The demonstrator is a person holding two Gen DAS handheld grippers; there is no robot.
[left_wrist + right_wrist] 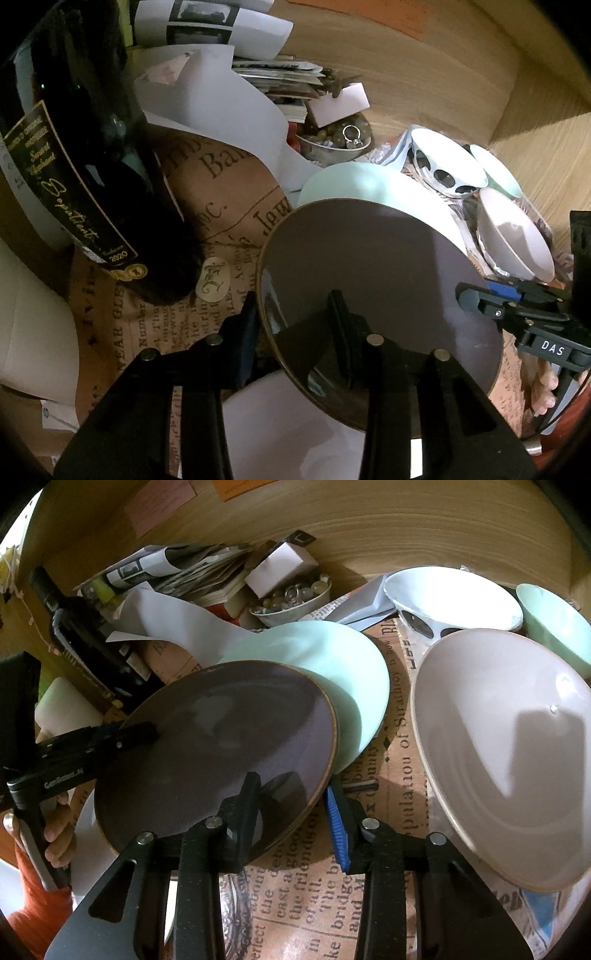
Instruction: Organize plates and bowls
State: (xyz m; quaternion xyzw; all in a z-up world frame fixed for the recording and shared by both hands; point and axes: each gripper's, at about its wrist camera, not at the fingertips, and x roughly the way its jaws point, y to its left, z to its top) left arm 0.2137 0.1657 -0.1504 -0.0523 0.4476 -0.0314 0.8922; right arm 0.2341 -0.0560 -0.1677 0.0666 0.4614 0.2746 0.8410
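In the left wrist view the left gripper (295,332) straddles the near left rim of the dark plate (380,280) at lower centre, one finger (341,332) on its upper face and the other under the edge, pinching it. The right gripper (295,812) clamps the same plate (221,746) at its lower right rim in the right wrist view, so the plate sits tilted between both tools, overlapping a mint plate (332,664) behind it. A pale bowl (509,746) lies to the right on the printed paper (391,738), with a white bowl (454,594) and a mint bowl (554,627) at upper right.
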